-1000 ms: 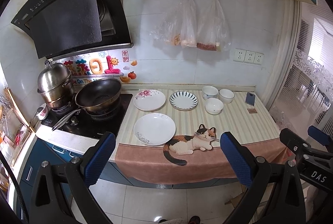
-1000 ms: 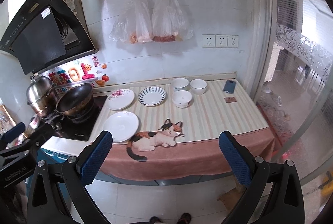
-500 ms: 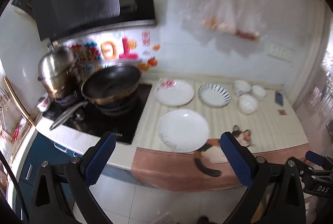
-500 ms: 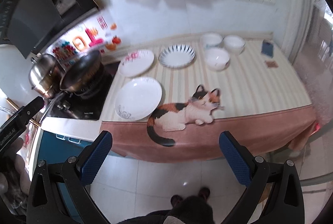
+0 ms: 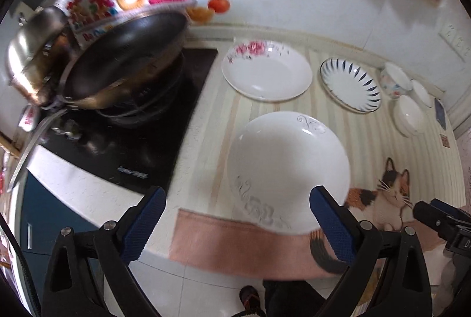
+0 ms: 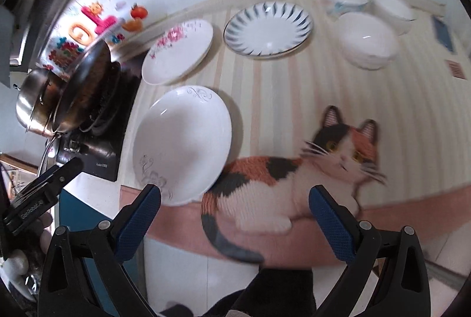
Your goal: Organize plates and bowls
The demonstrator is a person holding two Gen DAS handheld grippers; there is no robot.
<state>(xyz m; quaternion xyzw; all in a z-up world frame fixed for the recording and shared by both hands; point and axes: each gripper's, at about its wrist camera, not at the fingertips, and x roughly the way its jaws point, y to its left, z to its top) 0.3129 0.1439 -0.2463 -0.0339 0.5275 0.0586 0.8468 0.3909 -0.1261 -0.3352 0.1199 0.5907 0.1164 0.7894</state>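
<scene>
A large white plate (image 5: 287, 169) (image 6: 182, 143) with grey scrollwork lies near the counter's front edge. Behind it lie a plate with pink flowers (image 5: 266, 71) (image 6: 178, 50) and a blue-rayed plate (image 5: 350, 86) (image 6: 268, 28). Three white bowls (image 5: 407, 115) (image 6: 368, 38) cluster at the back right. My left gripper (image 5: 235, 208) is open, just in front of the large plate's near rim. My right gripper (image 6: 235, 208) is open over the cat picture at the counter's edge, right of the large plate. Neither holds anything.
A dark wok (image 5: 123, 58) (image 6: 85, 81) and a steel pot (image 6: 32, 99) sit on the black hob (image 5: 141, 140) left of the plates. A striped mat with a cat picture (image 6: 294, 169) and a pink hem covers the counter. A dark phone (image 6: 441, 33) lies far right.
Both grippers have moved in close and tilted down toward the counter; the large white plate now fills the view ahead of the left one. Nothing was grasped.
</scene>
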